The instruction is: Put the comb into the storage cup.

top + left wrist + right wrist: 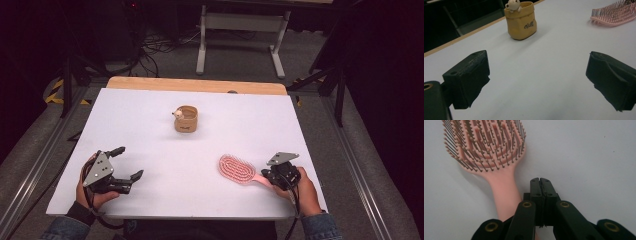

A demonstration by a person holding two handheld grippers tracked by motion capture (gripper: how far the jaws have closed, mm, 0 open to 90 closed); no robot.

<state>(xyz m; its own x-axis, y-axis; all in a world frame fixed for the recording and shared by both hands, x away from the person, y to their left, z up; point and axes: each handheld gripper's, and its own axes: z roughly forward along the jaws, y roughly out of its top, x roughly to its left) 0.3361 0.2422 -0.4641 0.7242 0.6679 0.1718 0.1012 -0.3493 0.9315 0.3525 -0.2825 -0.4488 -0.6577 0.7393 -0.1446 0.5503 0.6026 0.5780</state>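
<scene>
A pink hairbrush (pixel 236 169) lies bristles up on the white table top (pixel 150 130) at the front right, its handle pointing toward my right gripper (pixel 270 173). In the right gripper view the jaws of that gripper (pixel 540 180) are pressed together with nothing between them, and the brush handle (pixel 505 195) runs just left of and under them. My left gripper (pixel 131 161) rests at the front left with its jaws wide apart and empty (pixel 537 75). A small tan pouch (pixel 186 119) with a little white bear figure on its rim stands mid-table, seen ahead of the left gripper as the pouch (pixel 522 21).
The table's wooden far edge (pixel 197 85) borders a dark floor with cables and a white desk frame (pixel 242 35). Metal rails run along both sides of the table. The brush head (pixel 615 13) lies far right in the left gripper view.
</scene>
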